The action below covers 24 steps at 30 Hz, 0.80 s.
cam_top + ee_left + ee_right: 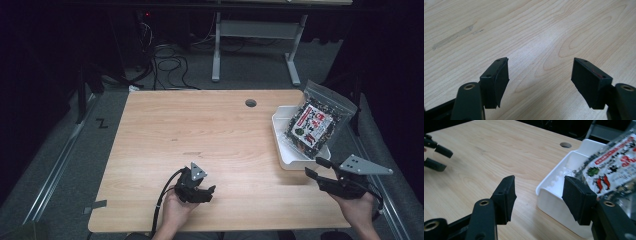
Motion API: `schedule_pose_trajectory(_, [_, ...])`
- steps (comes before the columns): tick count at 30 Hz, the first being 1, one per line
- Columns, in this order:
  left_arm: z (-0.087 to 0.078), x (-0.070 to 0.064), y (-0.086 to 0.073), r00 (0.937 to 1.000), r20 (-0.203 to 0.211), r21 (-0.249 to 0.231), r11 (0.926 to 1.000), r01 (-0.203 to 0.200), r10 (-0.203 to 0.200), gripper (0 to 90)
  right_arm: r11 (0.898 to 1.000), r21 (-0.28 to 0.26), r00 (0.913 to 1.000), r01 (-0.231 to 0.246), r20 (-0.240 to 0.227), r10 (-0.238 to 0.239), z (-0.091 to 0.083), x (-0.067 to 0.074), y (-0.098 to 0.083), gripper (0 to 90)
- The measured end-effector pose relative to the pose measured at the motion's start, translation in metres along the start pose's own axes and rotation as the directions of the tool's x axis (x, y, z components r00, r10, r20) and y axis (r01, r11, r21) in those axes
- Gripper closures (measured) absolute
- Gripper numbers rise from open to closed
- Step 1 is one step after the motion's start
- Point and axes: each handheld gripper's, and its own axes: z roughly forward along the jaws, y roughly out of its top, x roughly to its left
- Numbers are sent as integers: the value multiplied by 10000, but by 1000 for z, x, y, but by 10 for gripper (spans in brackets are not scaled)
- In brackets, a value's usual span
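Nearest me, my left hand (175, 210) holds the left claw (209, 191) low over the front of the table (200, 125), a little left of centre. In the left gripper view that claw (540, 65) has its jaws apart at a modest gap, with only bare wood grain between the pads. It grips nothing.

At the front right corner, my right hand (357, 210) carries the right claw (313, 166), which points toward the far left. Its jaws are spread and hold nothing. In the right gripper view the right claw (539, 182) frames the near corner of the tray (549, 195). The pads are close to that corner but clear of it, as far as I can tell. The left claw (436, 157) also appears at the left edge of that view, well apart across the wood.

Just beyond the right claw, the white tray (290, 162) lies along the right edge of the table. The bag (312, 122) sits in it, tilted up against the far right rim, its top sticking out past the tray. It is a clear pouch of dark bits with a red, white and black label (614, 170).

Farther back, a round hole (250, 103) sits near the far edge of the table, left of the tray. Behind the table, cables (170, 65) lie on the dark floor beside a grey desk frame (255, 30).
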Motion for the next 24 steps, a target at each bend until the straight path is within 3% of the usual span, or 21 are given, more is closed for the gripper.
schedule_pose_trajectory(5, [0, 0, 0, 10000, 3, -5, 10000, -21, 21, 306, 9989, 13, 9988, 464, -168, -464, 6, 14, 5, 477])
schedule_pose_trajectory(11, [-1, 0, 1, 10000, 22, -62, 10000, 30, -30, 306, 9969, 278, 9939, 734, -849, -708, 26, 30, 13, 478])
schedule_pose_trajectory(24, [0, 0, 1, 10000, 78, -10, 10000, 6, -6, 306, 9950, 741, 9848, 672, -1648, -543, 63, 44, 16, 466])
